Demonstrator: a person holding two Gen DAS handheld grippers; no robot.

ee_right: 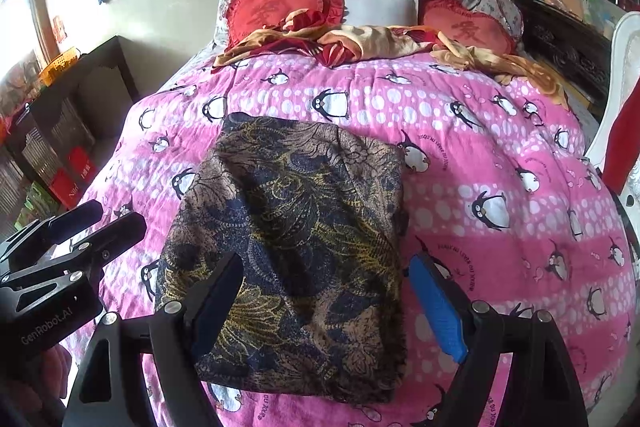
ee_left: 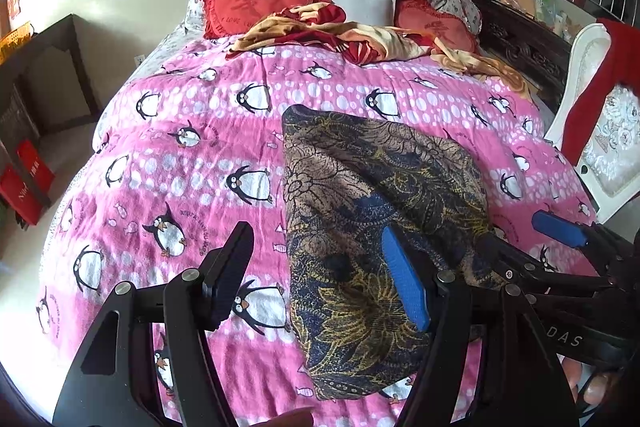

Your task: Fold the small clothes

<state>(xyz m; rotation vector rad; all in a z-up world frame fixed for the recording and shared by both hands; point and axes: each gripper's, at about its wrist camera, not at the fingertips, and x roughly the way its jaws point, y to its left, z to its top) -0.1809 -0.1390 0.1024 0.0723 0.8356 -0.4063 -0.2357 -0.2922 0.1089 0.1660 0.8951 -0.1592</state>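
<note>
"GenRobot.AI" on left tool (ee_right: 96,223)

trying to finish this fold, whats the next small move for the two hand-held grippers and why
Probably bring the right hand-held gripper down onto the near edge of the dark patterned garment and close on it. The garment lies folded flat on the pink penguin quilt, both grippers are open and empty, and the left hand-held gripper straddles its left edge.
</note>
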